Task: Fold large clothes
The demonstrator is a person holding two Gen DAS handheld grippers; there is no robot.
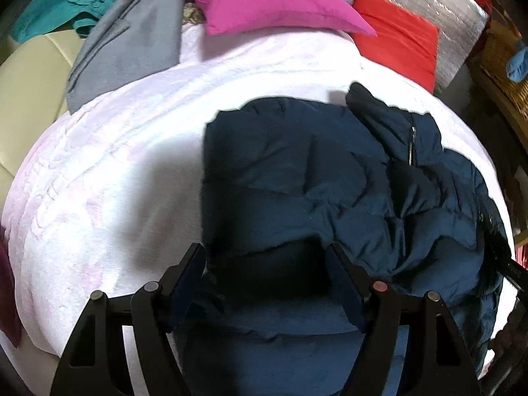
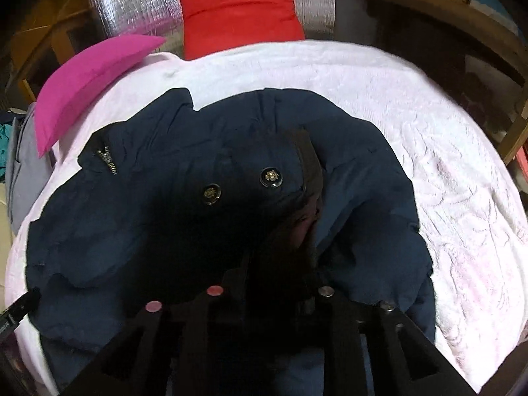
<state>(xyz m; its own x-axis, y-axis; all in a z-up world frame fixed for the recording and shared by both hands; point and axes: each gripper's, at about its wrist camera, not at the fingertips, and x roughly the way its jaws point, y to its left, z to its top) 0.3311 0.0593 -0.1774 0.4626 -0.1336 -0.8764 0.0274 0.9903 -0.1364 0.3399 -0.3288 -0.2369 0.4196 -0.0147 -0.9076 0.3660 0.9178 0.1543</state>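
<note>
You're working over a bed (image 1: 109,171) with a pale pink-white cover. On it lie a navy jacket (image 1: 297,171), a grey garment (image 1: 132,43) at its left edge, and pink (image 1: 264,0) and red (image 1: 399,36) pillows at the far end.

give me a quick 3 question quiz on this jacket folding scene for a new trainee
1. True or false: the navy puffer jacket lies on a white blanket.
2. Which cushion sits closer to the grey garment? A) pink B) red
3. Fill in: the left gripper has its jaws ____ over the jacket's quilted fabric.

Key: 1 true. 2 A, the pink cushion; the red cushion lies beyond it. 3 open.
</note>
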